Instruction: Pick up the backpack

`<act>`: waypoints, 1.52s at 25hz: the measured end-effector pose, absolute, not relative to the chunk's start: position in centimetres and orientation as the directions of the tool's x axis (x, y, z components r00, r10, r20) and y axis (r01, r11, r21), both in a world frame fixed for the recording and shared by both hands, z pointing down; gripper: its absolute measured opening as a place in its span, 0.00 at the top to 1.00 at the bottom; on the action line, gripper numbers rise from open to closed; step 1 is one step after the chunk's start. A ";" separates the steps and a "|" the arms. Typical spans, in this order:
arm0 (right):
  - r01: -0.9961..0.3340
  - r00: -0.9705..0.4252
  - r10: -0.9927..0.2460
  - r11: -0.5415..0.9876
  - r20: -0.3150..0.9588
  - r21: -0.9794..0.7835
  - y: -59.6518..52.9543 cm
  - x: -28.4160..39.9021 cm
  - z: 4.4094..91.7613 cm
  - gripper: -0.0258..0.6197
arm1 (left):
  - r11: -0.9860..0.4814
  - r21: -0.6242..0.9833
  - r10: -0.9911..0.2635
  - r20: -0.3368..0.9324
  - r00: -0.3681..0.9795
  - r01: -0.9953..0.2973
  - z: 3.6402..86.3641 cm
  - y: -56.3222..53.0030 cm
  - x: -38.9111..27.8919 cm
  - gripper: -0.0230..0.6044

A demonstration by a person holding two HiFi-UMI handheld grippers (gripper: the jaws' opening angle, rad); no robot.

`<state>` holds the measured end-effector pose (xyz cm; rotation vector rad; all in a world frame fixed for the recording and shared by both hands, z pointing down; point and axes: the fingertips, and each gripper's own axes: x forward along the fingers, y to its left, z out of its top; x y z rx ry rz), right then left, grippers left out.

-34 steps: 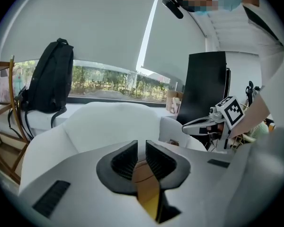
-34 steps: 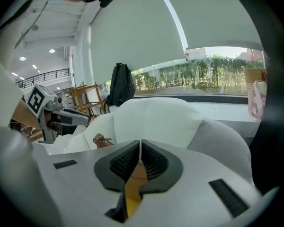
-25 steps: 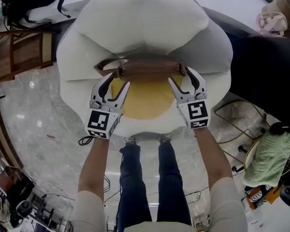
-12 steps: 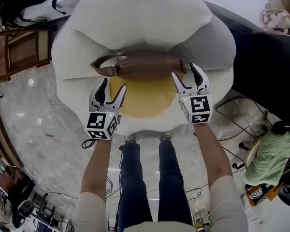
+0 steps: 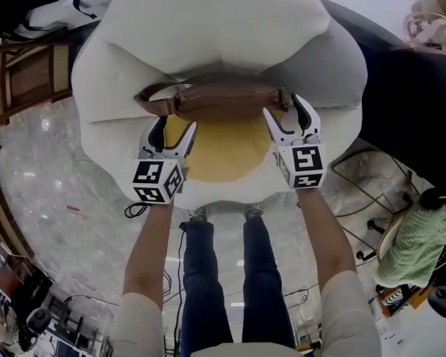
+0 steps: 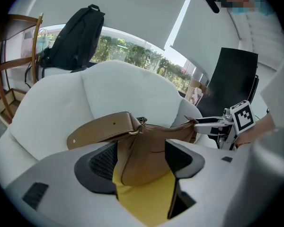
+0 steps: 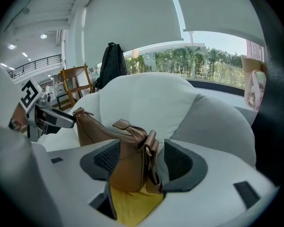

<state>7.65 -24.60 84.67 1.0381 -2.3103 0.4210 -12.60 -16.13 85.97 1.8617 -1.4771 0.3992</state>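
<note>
While my left gripper [image 5: 173,129] is opening and my right gripper [image 5: 284,114] is hanging released, the brown leather bag [image 5: 223,103] is lying ungrasped between their fingers; I'm judging the lift undone.

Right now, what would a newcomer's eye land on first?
A huge white fried-egg seat fills the middle of the head view, its yellow yolk at the front. A brown bag lies across it, one end between the jaws of each gripper: the left gripper, jaws opening, and the right gripper, jaws apart.

Head camera looked steeply down, gripper cameras sat close, faced 12 o'clock, all shared the brown bag [image 5: 223,101]
</note>
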 end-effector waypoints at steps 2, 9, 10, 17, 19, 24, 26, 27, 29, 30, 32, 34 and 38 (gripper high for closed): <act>-0.757 -0.551 -0.579 0.650 0.601 -0.068 -24.8 7.6 84.9 0.53 | -0.096 0.334 -0.723 0.625 0.296 -0.938 86.1 -16.5 -12.5 0.48; -0.729 -0.619 -0.561 0.670 0.549 -0.137 -25.6 7.1 84.9 0.52 | -0.127 0.388 -0.766 0.546 0.339 -0.913 85.8 -16.8 -11.9 0.44; -0.727 -0.624 -0.557 0.671 0.548 -0.145 -25.7 7.1 85.0 0.52 | -0.139 0.395 -0.770 0.534 0.349 -0.908 85.7 -16.7 -11.9 0.44; -0.689 -0.652 -0.509 0.707 0.562 -0.160 -25.7 7.0 86.0 0.50 | -0.127 0.388 -0.752 0.562 0.344 -0.913 87.0 -15.6 -12.7 0.42; -0.689 -0.652 -0.507 0.707 0.564 -0.161 -25.8 7.0 86.3 0.50 | -0.137 0.392 -0.733 0.578 0.359 -0.910 87.8 -15.4 -12.3 0.42; -0.675 -0.667 -0.497 0.719 0.555 -0.168 -25.9 6.8 86.5 0.50 | -0.150 0.381 -0.747 0.561 0.357 -0.912 88.0 -17.3 -12.2 0.42; -0.668 -0.673 -0.488 0.723 0.556 -0.175 -25.9 6.8 86.7 0.50 | -0.144 0.382 -0.748 0.562 0.353 -0.913 88.4 -17.8 -12.2 0.42; -0.665 -0.678 -0.483 0.725 0.555 -0.181 -25.9 6.8 86.8 0.50 | -0.143 0.380 -0.747 0.564 0.352 -0.914 88.6 -17.9 -12.1 0.42; -0.658 -0.687 -0.476 0.728 0.549 -0.192 -26.0 6.7 87.0 0.50 | -0.143 0.377 -0.748 0.564 0.349 -0.915 88.9 -18.2 -12.1 0.42; -0.655 -0.692 -0.473 0.730 0.545 -0.198 -26.0 6.6 87.0 0.50 | -0.145 0.376 -0.749 0.563 0.350 -0.915 89.0 -18.3 -12.1 0.42; -0.647 -0.703 -0.465 0.733 0.538 -0.211 -26.0 6.4 87.2 0.50 | -0.153 0.375 -0.746 0.563 0.356 -0.914 89.4 -18.7 -12.0 0.42; -0.636 -0.714 -0.452 0.738 0.535 -0.225 -25.9 6.1 87.3 0.50 | -0.155 0.370 -0.742 0.568 0.355 -0.916 89.7 -19.1 -11.9 0.42; -0.632 -0.720 -0.450 0.739 0.528 -0.232 -25.6 6.1 87.3 0.55 | -0.121 0.355 -0.743 0.587 0.321 -0.927 89.9 -19.1 -12.5 0.48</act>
